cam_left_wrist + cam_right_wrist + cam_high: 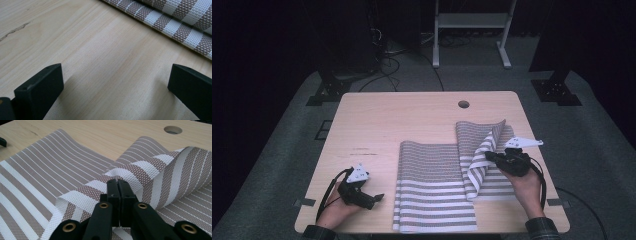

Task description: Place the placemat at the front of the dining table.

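A brown-and-white striped woven mat [432,190] lies on the right half of the wooden table [412,115]. My right gripper [490,156] is shut on the mat's right edge and holds it lifted and folded over toward the left. In the right gripper view the black jaws [117,185] pinch the raised fold of the mat [140,167]. My left gripper [377,198] rests on the table near the front left, just left of the mat, held by a hand. In the left gripper view its jaws stand wide apart [115,82] over bare wood, with the mat's edge [175,22] beyond.
A round hole [463,104] is in the table near its far edge. The floor behind holds black stand bases [328,90], cables and a white frame [472,30]. Bare tabletop lies at the left and far side.
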